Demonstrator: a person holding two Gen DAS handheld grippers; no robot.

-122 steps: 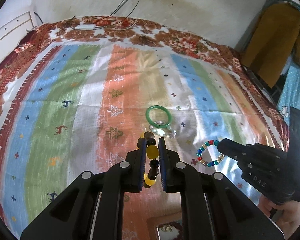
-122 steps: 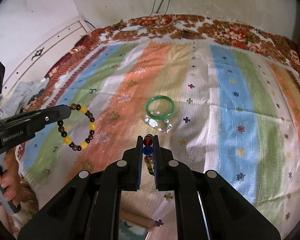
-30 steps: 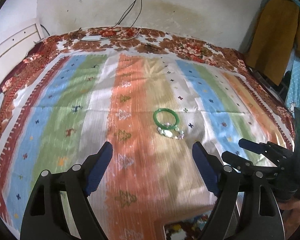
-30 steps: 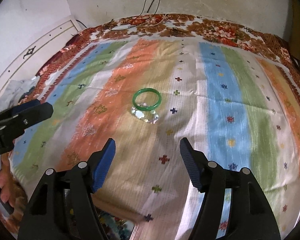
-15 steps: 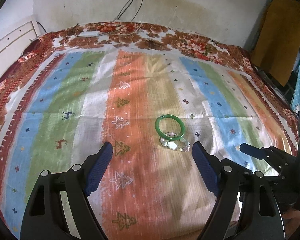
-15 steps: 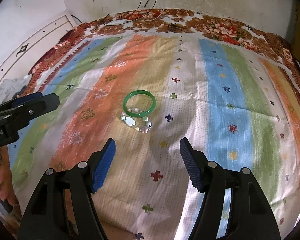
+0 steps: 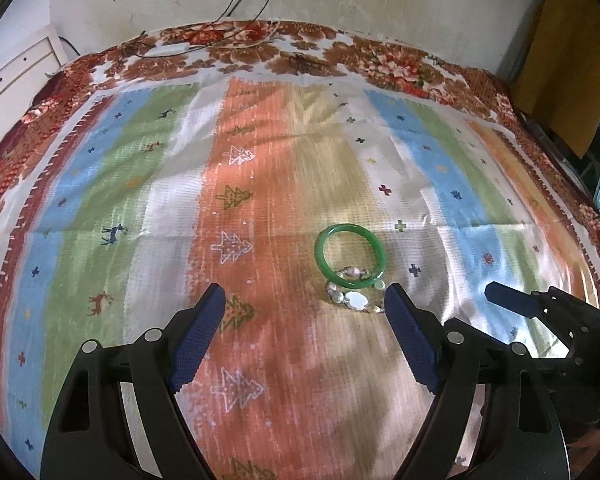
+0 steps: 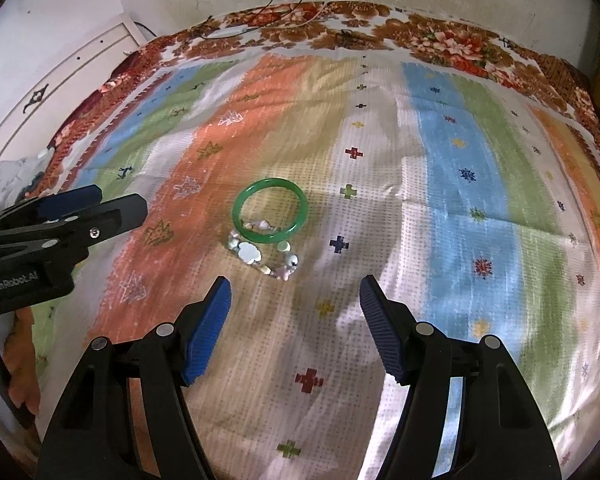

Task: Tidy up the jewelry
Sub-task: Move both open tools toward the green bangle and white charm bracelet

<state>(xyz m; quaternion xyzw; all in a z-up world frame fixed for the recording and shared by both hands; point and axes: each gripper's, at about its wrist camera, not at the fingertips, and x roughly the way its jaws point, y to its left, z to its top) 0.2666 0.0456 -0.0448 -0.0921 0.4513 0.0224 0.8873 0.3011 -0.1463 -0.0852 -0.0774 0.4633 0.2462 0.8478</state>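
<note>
A smooth green bangle [image 7: 350, 256] is laid overlapping a knobbly pale bead bracelet [image 8: 261, 256] on woven striped cloth [image 7: 260, 360], both grippers [image 7: 306, 340] [image 8: 294, 326] held wide apart, empty.

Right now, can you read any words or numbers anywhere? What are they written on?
"GenRobot.AI" – white letters on the black body of the left gripper, seen in the right wrist view.

No other text shows: none on the right gripper, the green bangle, the pale bead bracelet or the striped blanket, which carries only tree, deer and cross patterns.
</note>
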